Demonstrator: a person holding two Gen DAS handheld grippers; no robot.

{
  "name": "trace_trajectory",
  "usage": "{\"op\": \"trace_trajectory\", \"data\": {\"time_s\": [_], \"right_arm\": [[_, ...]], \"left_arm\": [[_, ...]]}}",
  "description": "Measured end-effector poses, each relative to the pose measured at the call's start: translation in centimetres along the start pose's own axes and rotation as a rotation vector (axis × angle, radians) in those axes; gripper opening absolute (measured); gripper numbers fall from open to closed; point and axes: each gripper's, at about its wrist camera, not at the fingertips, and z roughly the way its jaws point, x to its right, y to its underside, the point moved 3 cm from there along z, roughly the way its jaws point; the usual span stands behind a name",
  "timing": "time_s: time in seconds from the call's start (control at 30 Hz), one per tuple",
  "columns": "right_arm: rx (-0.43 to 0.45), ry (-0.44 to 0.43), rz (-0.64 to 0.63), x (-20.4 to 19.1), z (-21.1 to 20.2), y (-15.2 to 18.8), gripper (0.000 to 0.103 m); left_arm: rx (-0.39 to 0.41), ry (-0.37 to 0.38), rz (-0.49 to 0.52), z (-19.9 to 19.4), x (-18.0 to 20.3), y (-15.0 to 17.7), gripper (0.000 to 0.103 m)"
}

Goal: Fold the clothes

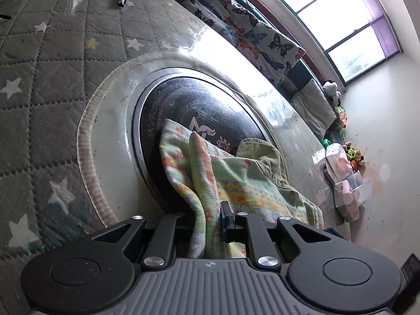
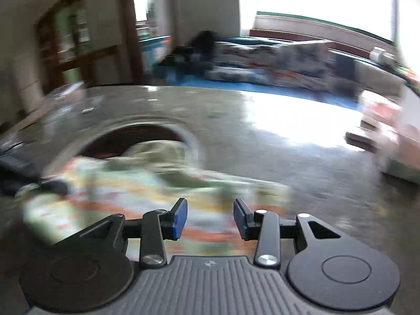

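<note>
- Left tongs (image 1: 207, 225): clamped on a bunched edge of the patterned garment (image 1: 236, 183); cloth fills the gap, and only one black finger shows beside the fold.
- Right tongs (image 2: 210, 219): apart, nothing between the blue pads (image 2: 181, 219); they hover just above the same garment (image 2: 147, 204), not touching as far as the blur allows.
- Garment: pale green knit with orange and yellow bands, lying rumpled on the worktop (image 1: 294, 131), partly over a dark round inset (image 1: 189, 105) bearing a white logo. An olive corduroy piece (image 1: 265, 155) lies on or against it; separate item or part of the garment, cannot tell.
- Step in hand, by my reading: taking hold of the cloth to spread it before the first fold. One edge is secured; the second grip is not yet made.
- Next move calls for: right tongs down onto a free edge well apart from the left grip, closing on a single layer if possible, then both drawing outward to flatten. The corduroy piece may drag along.
- Pose: left gripper low and rolled, so the worktop runs slanted across its view; right gripper more level, pointing across the worktop toward a bright window (image 2: 315, 5). Right view is heavily smeared.
- Surroundings: quilted star-print cover (image 1: 39, 78) around the inset, butterfly-print cloth (image 1: 249, 34) beyond the far edge.
</note>
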Motion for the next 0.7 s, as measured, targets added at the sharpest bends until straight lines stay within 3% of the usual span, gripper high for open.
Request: {"op": "trace_trajectory", "data": {"time_s": [0.2, 0.33, 0.4, 0.47, 0.53, 0.7], "right_arm": [[-0.010, 0.063, 0.089, 3.2, 1.8, 0.8, 0.051], [-0.027, 0.020, 0.121, 2.6, 2.7, 1.5, 0.051], [-0.021, 0.015, 0.105, 1.8, 2.7, 1.5, 0.045], [-0.017, 0.009, 0.114, 1.3, 2.3, 1.4, 0.023], [-0.013, 0.005, 0.129, 1.1, 2.1, 1.4, 0.013], [0.040, -0.006, 0.169, 1.6, -0.3, 0.9, 0.010]], "left_arm": [[-0.016, -0.003, 0.009, 0.3, 0.0, -0.3, 0.015], [-0.018, -0.010, 0.024, 0.4, 0.0, -0.4, 0.015], [-0.017, -0.013, 0.037, 0.5, 0.1, -0.5, 0.015], [-0.014, -0.018, 0.051, 0.5, 0.3, -0.6, 0.015], [-0.009, -0.021, 0.071, 0.5, 0.6, -0.7, 0.014], [0.023, -0.005, 0.153, -0.3, 2.7, -1.1, 0.010]]}}
